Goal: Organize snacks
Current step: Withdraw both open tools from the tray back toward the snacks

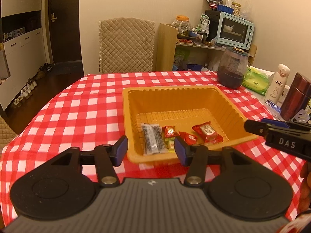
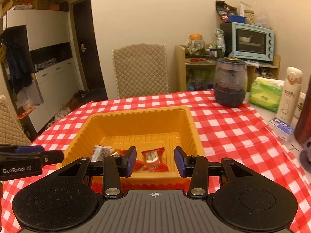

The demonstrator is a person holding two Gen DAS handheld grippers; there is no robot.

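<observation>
An orange plastic tray (image 1: pixel 175 91) sits on the red-checked tablecloth (image 1: pixel 77 108); it also shows in the right wrist view (image 2: pixel 136 110). Inside lie several wrapped snacks: a black-and-clear packet (image 1: pixel 152 140), small red packets (image 1: pixel 169 131), a yellow-green one (image 1: pixel 171 144) and a larger red packet (image 1: pixel 207 132), which also shows in the right wrist view (image 2: pixel 153 158). My left gripper (image 1: pixel 150 151) is open and empty above the tray's near rim. My right gripper (image 2: pixel 154 161) is open and empty over the tray's near side; it shows at the right edge of the left wrist view (image 1: pixel 276 134).
A dark lidded jar (image 2: pixel 230 83), green tissue pack (image 2: pixel 265 94), white Miffy bottle (image 2: pixel 289 95) and dark red flask (image 1: pixel 295 97) stand at the table's right. A quilted chair (image 1: pixel 126 44) is behind the table. A shelf with a blue oven (image 1: pixel 235 31) stands by the wall.
</observation>
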